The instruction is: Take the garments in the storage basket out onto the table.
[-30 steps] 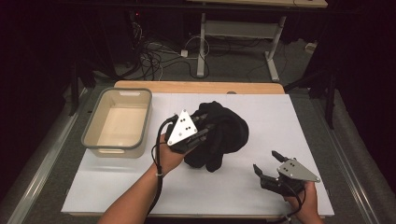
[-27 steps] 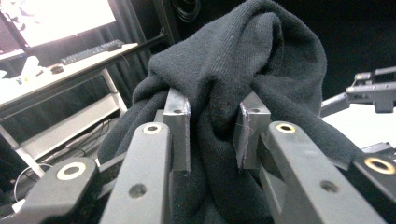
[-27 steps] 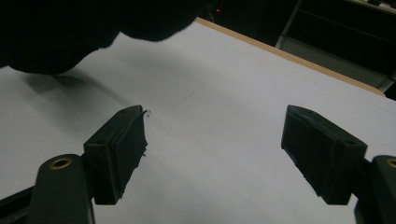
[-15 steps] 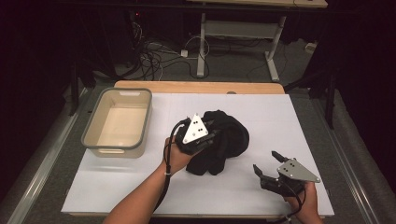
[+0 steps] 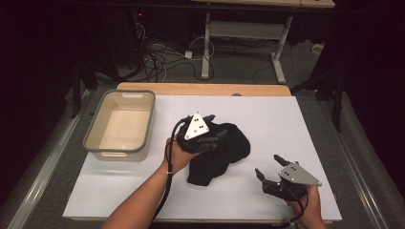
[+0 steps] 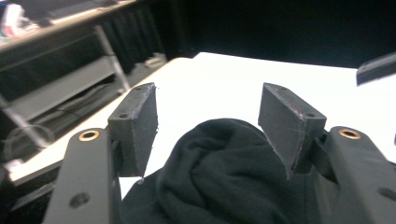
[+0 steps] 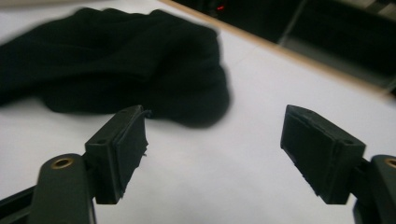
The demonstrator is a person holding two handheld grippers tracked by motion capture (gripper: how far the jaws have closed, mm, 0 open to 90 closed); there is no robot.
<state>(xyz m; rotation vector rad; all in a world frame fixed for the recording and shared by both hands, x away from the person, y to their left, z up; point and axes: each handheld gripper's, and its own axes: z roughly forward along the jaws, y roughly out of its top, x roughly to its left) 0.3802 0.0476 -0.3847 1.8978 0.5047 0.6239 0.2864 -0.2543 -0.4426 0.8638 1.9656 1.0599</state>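
Lying crumpled near the middle of the white table (image 5: 286, 124), a black cloth (image 5: 224, 152) sits in a loose heap, with a flap trailing toward the near edge. The left gripper (image 5: 210, 139) is over the cloth's left part, its grey 3-cornered plate facing up, held by the person's left hand (image 5: 177, 153). In the left gripper view its 2 jaws stand apart, and a bulge of the cloth (image 6: 219, 172) rises between them; the pads (image 6: 142, 126) are not pressed onto it, so the jaws are open around the fabric, not gripping. Contact with the fabric cannot be told.

The right gripper (image 5: 270, 167) is near the front right of the table, well apart from the cloth's right side, held by the right hand (image 5: 308, 205). In the right gripper view its jaws are spread wide with bare white table between them, and the cloth (image 7: 116, 60) lies ahead, slightly blurred.

A beige bin (image 5: 120, 125) with a grey rim stands at the table's left, just beside the cloth's side of the left hand but apart from it. It looks empty inside.
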